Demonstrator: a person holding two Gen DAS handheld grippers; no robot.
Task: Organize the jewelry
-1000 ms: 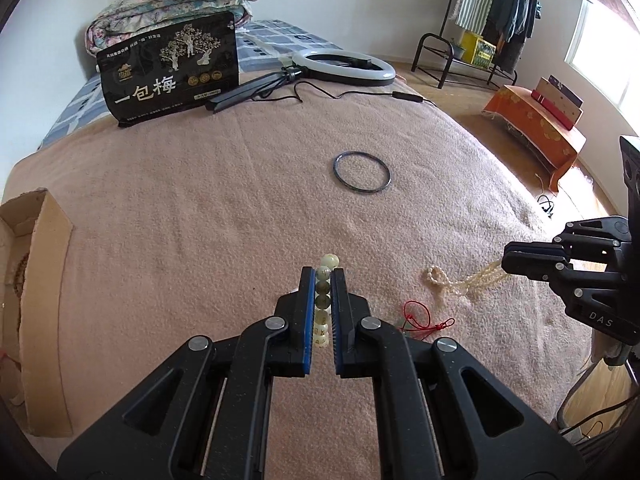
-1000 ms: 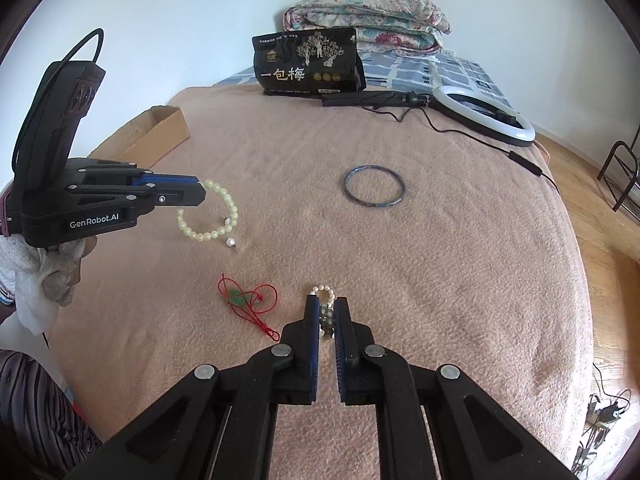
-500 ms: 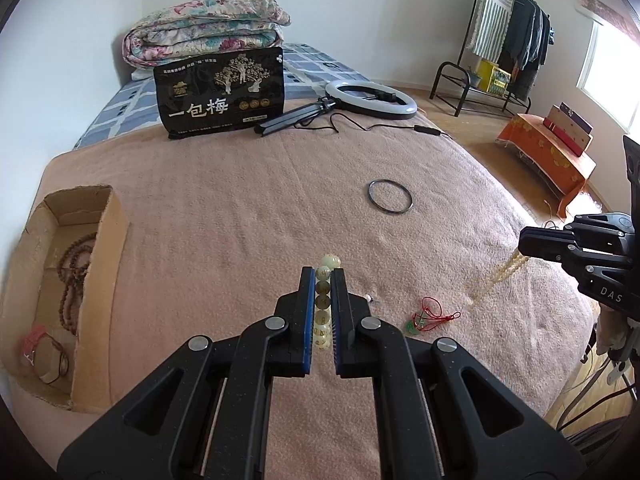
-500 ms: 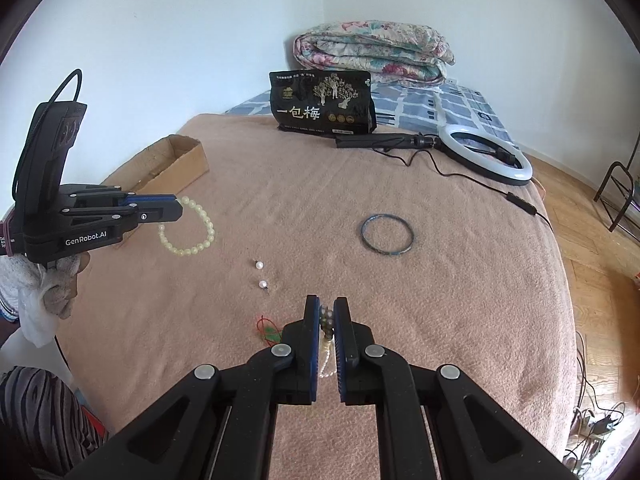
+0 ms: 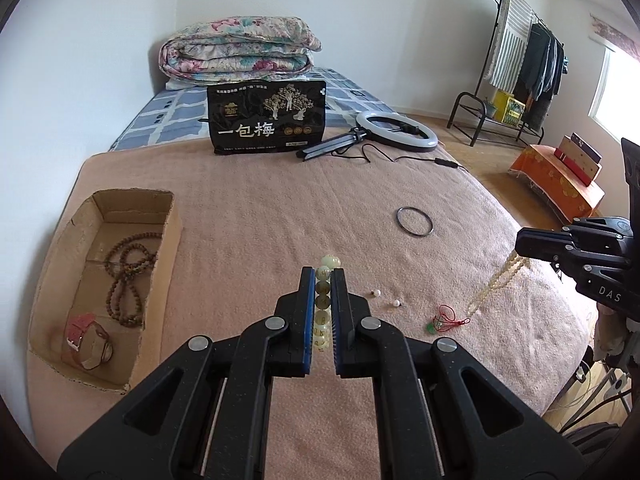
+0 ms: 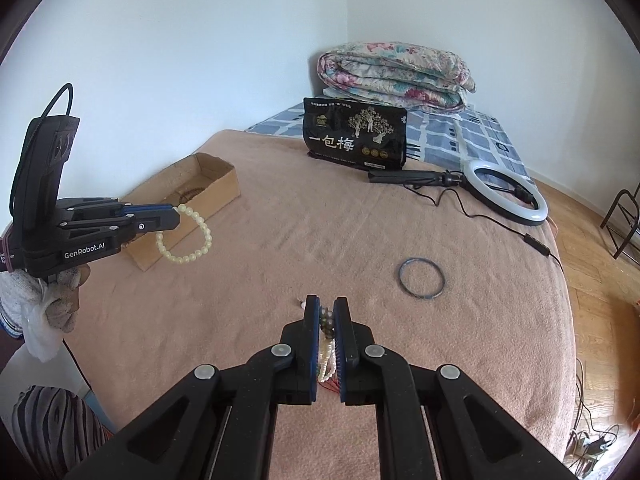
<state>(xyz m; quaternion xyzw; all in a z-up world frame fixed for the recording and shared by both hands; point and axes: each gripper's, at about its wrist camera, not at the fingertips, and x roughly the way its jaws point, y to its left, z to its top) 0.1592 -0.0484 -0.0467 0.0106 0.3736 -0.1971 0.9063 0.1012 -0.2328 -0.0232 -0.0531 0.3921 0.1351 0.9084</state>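
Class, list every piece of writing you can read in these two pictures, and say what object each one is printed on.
"一包梅": large white characters on the black bag standing on the bed.
"GenRobot.AI": on the side of the left gripper.
"DAS": on the body of the right gripper.
Small print along the black bag's top and bottom edges: too small to read.

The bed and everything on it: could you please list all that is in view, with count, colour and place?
Blanket: one, pink, covering bed.
Cardboard box: one, brown, left edge.
Wooden bead strand: one, brown, in box.
Watch: one, pink strap, in box.
Bangle: one, dark, on blanket.
Loose pearls: two, white, on blanket.
Red cord charm: one, on blanket.
Snack bag: one, black, far end.
Ring light: one, white, beside bag.
Folded quilt: one, floral, behind bag.
Pale bead bracelet: one, in left gripper.
Pearl necklace: one, cream, hanging from right gripper.
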